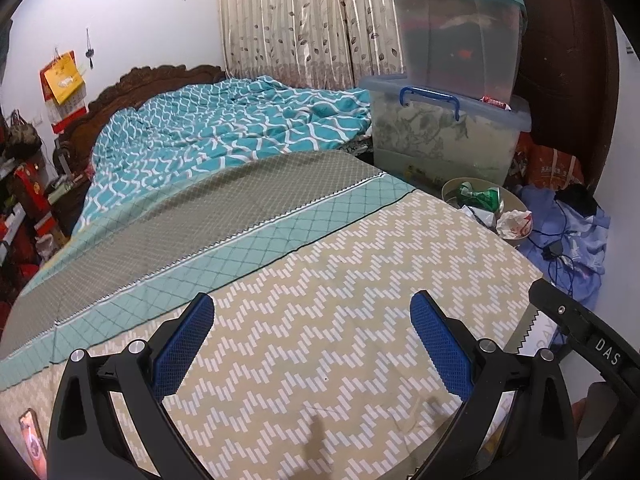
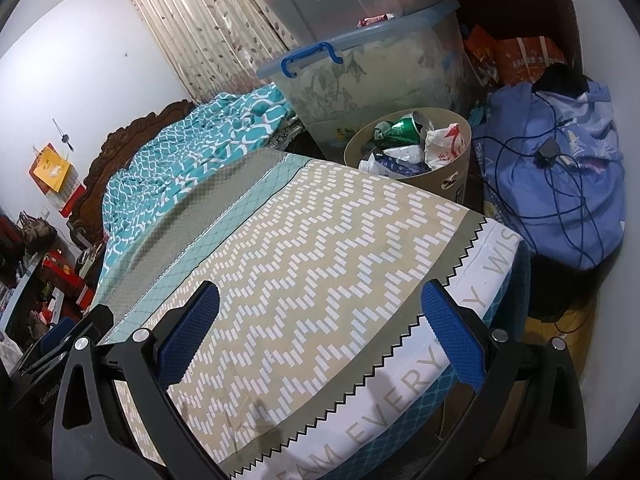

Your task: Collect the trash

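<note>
A beige round trash bin (image 2: pixel 448 176) stands on the floor off the bed's far corner. It holds a crushed green can (image 2: pixel 402 128), crumpled white paper (image 2: pixel 442 144) and other wrappers. The bin also shows in the left wrist view (image 1: pixel 516 200), partly hidden by the bed edge. My left gripper (image 1: pixel 312 310) is open and empty above the patterned bed cover (image 1: pixel 320 320). My right gripper (image 2: pixel 320 300) is open and empty above the bed corner. Part of the right gripper (image 1: pixel 576 328) shows at the right of the left wrist view.
Stacked clear storage boxes (image 1: pixel 452 80) stand behind the bin. A blue bundle with black cables (image 2: pixel 556 176) lies right of the bin. A teal quilt (image 1: pixel 224 132) covers the far bed. A phone (image 1: pixel 30 440) lies at the cover's near left. Clutter fills the left wall.
</note>
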Demonstrator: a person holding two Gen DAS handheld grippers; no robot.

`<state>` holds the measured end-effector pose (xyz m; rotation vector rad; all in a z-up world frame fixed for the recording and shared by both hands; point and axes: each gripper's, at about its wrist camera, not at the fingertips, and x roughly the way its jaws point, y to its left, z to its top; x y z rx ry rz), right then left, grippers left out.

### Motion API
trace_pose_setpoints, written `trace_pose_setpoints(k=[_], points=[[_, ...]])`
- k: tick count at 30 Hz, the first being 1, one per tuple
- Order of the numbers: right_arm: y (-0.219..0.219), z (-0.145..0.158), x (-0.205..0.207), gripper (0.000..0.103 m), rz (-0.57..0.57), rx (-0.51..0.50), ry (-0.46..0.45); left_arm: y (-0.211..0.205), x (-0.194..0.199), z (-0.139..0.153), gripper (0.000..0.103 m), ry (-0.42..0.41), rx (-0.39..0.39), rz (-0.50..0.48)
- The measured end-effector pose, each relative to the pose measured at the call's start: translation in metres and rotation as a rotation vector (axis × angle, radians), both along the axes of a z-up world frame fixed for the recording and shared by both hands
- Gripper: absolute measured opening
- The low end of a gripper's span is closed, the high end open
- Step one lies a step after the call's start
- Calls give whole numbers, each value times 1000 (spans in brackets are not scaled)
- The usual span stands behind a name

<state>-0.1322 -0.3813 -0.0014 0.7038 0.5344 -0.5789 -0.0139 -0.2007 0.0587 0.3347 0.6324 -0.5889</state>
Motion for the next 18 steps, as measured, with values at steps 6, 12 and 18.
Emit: trace_pose_setpoints(k=[6, 12, 18], points=[[-1, 2, 0, 100, 0, -14, -4, 1, -6, 5, 95, -11, -28, -18], [-1, 9, -1, 100, -5, -35, -16, 4, -5, 8, 95, 1, -40, -2], [-1, 9, 0, 100, -1, -35, -12, 6, -7, 11, 95, -7, -41, -6]])
